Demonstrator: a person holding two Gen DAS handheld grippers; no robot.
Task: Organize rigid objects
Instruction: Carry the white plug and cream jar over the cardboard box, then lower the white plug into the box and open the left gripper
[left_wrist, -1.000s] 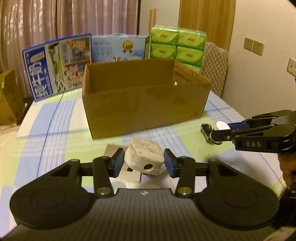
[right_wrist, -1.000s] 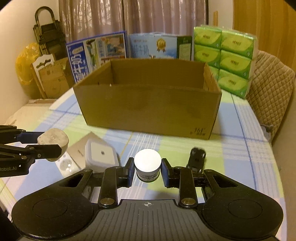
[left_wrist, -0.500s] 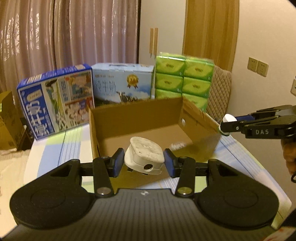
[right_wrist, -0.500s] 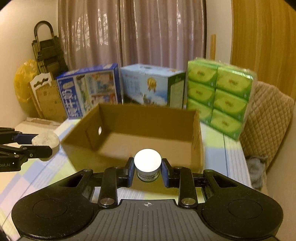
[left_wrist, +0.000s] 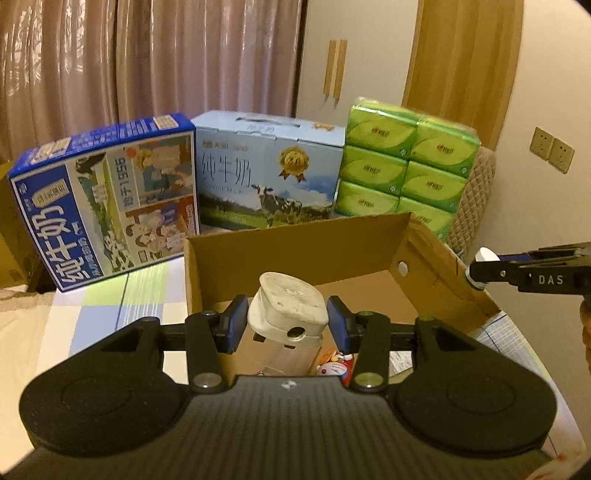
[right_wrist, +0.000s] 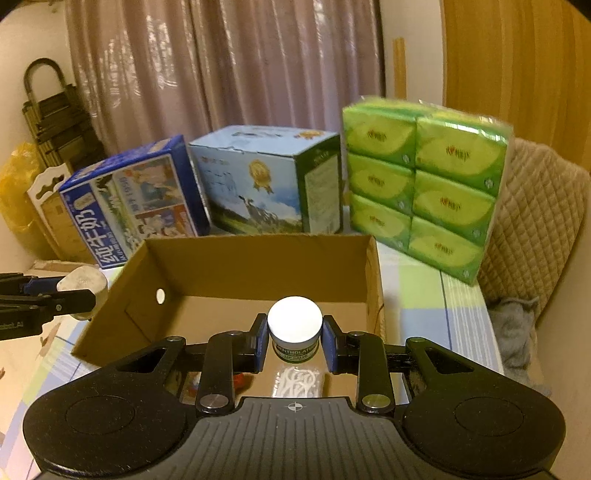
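Both loaded grippers moved over the cardboard box.

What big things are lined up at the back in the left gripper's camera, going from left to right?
Dark blue milk box → light blue milk box → green tissue packs → quilted chair back.

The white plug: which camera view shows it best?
The left wrist view. There the plug sits close and central between the left gripper's fingers, above the box, its top and front face plain. The right wrist view shows it only small at the left edge, half hidden by a finger.
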